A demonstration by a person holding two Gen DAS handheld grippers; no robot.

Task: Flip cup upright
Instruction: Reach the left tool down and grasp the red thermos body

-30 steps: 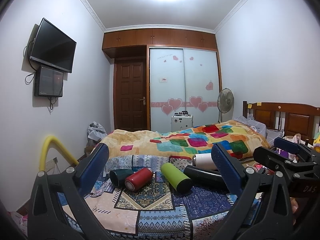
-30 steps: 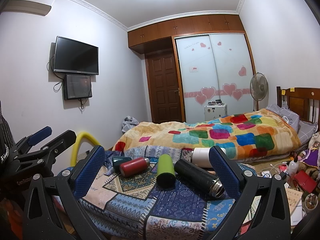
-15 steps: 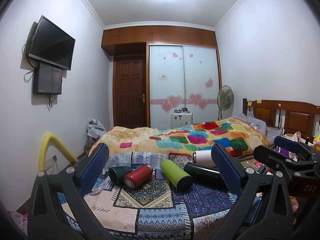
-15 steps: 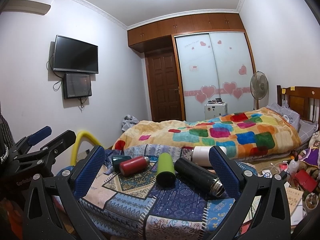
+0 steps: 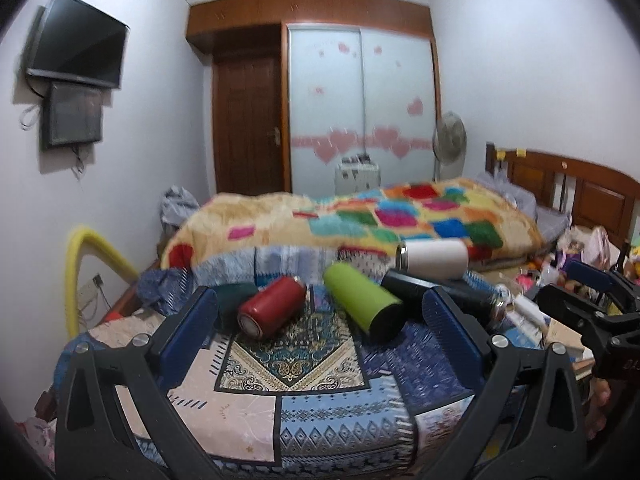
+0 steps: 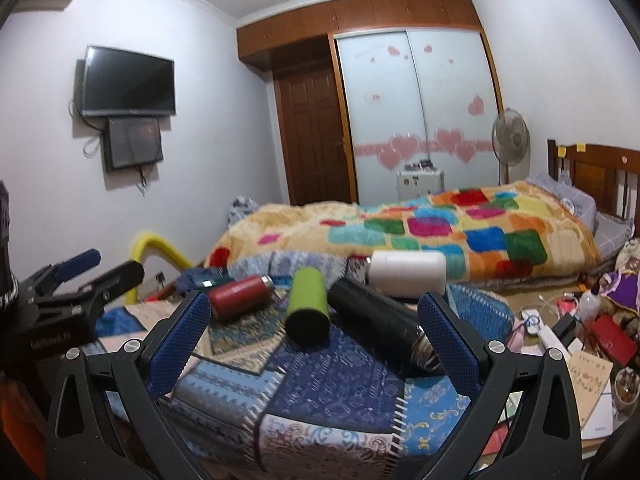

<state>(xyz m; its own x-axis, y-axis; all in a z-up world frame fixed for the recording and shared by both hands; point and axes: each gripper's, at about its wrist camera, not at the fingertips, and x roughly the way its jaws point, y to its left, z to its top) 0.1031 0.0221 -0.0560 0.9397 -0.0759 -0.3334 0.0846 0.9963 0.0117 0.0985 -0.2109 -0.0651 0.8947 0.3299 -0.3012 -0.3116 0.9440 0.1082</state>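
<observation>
Several cups lie on their sides on a patterned cloth (image 5: 296, 364) over a table: a dark green cup (image 5: 234, 300), a red one (image 5: 274, 312), a lime green one (image 5: 362, 306), a black flask (image 5: 440, 298) and a white one (image 5: 434, 258). They also show in the right wrist view: red (image 6: 240, 296), lime green (image 6: 307, 306), black (image 6: 380, 320), white (image 6: 408, 270). My left gripper (image 5: 320, 330) is open and empty, just short of the red and lime cups. My right gripper (image 6: 314, 338) is open and empty, in front of the lime and black cups.
A bed with a colourful blanket (image 5: 360, 220) lies behind the table. A yellow padded rail (image 5: 84, 264) stands at the left. Clutter covers the floor at the right (image 6: 580, 320). Each gripper shows in the other's view, the right one (image 5: 592, 312) and the left one (image 6: 64, 292).
Both views have tilted down and moved closer to the cups. The cups have not moved. Both grippers stay open.
</observation>
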